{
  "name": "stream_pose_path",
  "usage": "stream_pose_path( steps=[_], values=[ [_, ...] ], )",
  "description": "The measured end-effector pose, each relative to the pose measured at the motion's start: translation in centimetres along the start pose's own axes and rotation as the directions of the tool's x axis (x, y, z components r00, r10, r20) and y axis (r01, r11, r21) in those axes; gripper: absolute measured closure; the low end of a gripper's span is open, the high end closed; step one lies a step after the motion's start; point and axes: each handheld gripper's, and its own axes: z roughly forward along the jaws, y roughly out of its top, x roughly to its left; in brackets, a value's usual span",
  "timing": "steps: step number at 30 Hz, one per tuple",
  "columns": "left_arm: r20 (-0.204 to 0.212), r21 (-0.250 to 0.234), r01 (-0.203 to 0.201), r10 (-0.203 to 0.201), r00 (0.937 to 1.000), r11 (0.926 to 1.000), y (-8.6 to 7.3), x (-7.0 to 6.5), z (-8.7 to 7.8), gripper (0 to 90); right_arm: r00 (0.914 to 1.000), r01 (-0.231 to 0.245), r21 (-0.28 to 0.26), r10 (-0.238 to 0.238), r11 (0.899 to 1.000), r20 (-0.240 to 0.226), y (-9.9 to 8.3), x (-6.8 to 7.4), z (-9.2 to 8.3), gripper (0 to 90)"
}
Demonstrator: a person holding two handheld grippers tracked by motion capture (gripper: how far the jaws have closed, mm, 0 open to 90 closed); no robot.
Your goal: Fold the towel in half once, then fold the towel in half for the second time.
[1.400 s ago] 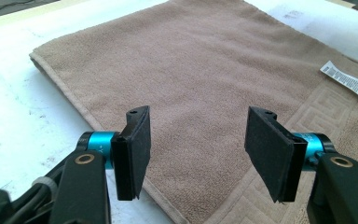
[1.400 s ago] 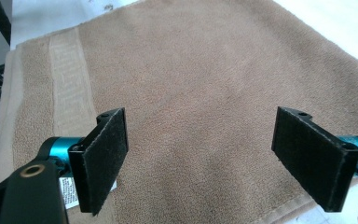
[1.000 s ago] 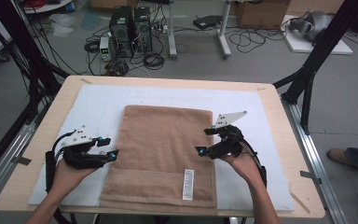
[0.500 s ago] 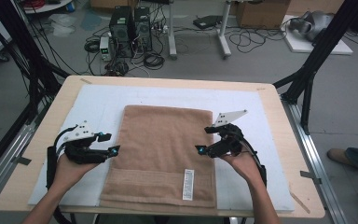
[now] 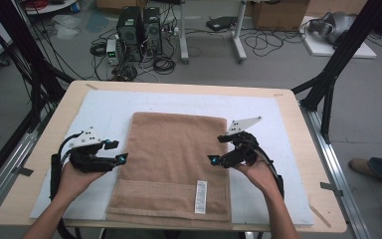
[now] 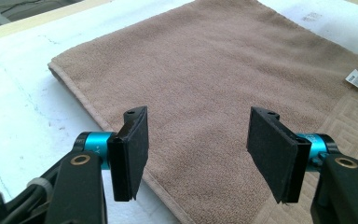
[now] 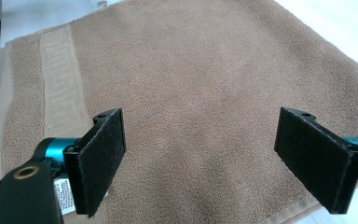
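The towel (image 5: 174,167) lies flat in the middle of the table (image 5: 288,107), on the white mat (image 5: 109,107), its woven band and label (image 5: 200,189) at the near end. It looks soft and light, a limp thing that will sag and fold wherever it isn't held, so I'd say pinch it at the hems, one side each, biting a fold of cloth at the edge and not the flat middle. The left gripper (image 5: 121,158) hovers at the left hem, jaws open with nothing between them. The right gripper (image 5: 212,160) hangs over the right side, jaws wide open too, empty. Compared with a second ago, the left one has edged in toward the hem and the right has barely stirred; the towel hasn't shifted.
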Motion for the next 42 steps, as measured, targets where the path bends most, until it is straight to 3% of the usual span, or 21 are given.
stream_pose_path(
  steps=[6, 12, 16, 19, 22, 29, 31, 35, 42],
  values=[
    [0.001, 0.019, -0.002, 0.002, 1.0000, 0.9998, 0.0, 0.1, 0.5, 39.0, 1.0000, -0.004, 0.015, 0.004, 1.000, -0.005, 0.0, -0.2, 0.4, 15.5],
    [-0.014, 0.023, 0.004, -0.004, 0.9999, 0.9997, 0.8, 1.0, 1.0, 39.1, 0.9997, -0.021, 0.003, 0.021, 1.000, -0.008, -0.2, -0.9, 0.2, 15.6],
    [-0.029, 0.009, 0.021, -0.021, 0.9994, 0.9997, 2.5, 2.2, 1.4, 39.1, 0.9994, -0.033, 0.011, 0.032, 0.999, 0.012, 0.3, -2.3, -0.4, 15.6],
    [-0.031, -0.017, 0.056, -0.057, 0.9979, 0.9983, 4.0, 3.4, 1.8, 37.9, 0.9984, -0.043, 0.016, 0.043, 0.999, 0.037, 1.2, -3.5, -1.1, 15.8],
    [-0.061, -0.020, 0.068, -0.069, 0.9958, 0.9975, 5.1, 4.8, 2.6, 37.9, 0.9967, -0.056, 0.010, 0.055, 0.998, 0.060, 2.0, -4.9, -1.4, 17.0],
    [-0.104, 0.009, 0.105, -0.104, 0.9892, 0.9944, 5.3, 7.0, 5.5, 39.6, 0.9899, -0.089, 0.054, 0.082, 0.995, 0.116, 2.1, -7.5, 0.8, 20.3],
    [-0.127, 0.027, 0.103, -0.099, 0.9870, 0.9943, 4.9, 7.6, 6.3, 40.7, 0.9854, -0.105, 0.078, 0.094, 0.991, 0.142, 1.8, -8.2, 1.8, 20.3],
    [-0.151, 0.038, 0.141, -0.134, 0.9794, 0.9893, 4.0, 8.9, 7.9, 42.5, 0.9743, -0.134, 0.106, 0.112, 0.985, 0.196, 1.0, -9.4, 3.1, 23.8],
    [-0.175, 0.043, 0.220, -0.209, 0.9620, 0.9746, 2.7, 10.0, 10.8, 45.1, 0.9463, -0.197, 0.105, 0.161, 0.975, 0.280, -0.1, -11.1, 4.3, 27.6]
  ],
)
